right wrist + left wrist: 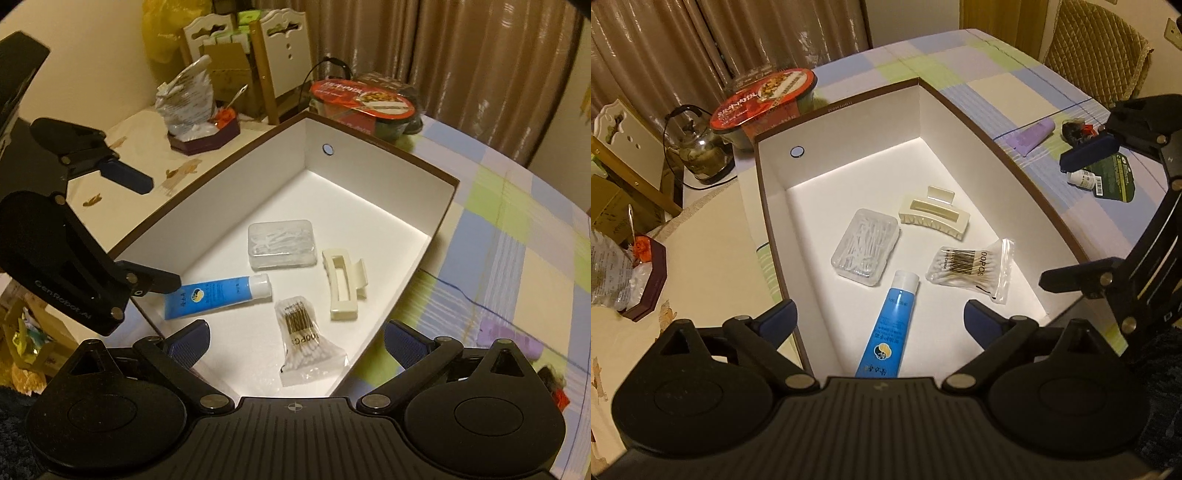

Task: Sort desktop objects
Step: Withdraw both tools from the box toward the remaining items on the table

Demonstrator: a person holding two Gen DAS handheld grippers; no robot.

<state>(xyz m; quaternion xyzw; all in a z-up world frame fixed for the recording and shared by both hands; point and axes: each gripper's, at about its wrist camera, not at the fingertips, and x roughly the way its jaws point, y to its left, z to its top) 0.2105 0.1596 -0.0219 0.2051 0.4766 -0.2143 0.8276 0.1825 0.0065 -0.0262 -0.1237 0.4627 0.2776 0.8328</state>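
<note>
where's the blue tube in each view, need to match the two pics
Left wrist view: the blue tube lies in the box, bottom centre, cap pointing up-frame.
Right wrist view: the blue tube lies left of centre, cap pointing right.
Shared landmark: the bag of cotton swabs, beside the tube's cap end.

box (997, 147): open top, far half of floor bare | near half: tube (890, 325), swab bag (971, 267), clip (934, 218), case (866, 247) | noodle bowl (764, 99) apparently touching far wall

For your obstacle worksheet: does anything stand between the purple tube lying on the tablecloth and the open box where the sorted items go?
Only the box's own brown-rimmed wall separates the purple tube from the interior; lift over it. Nothing else visible intervenes.
</note>
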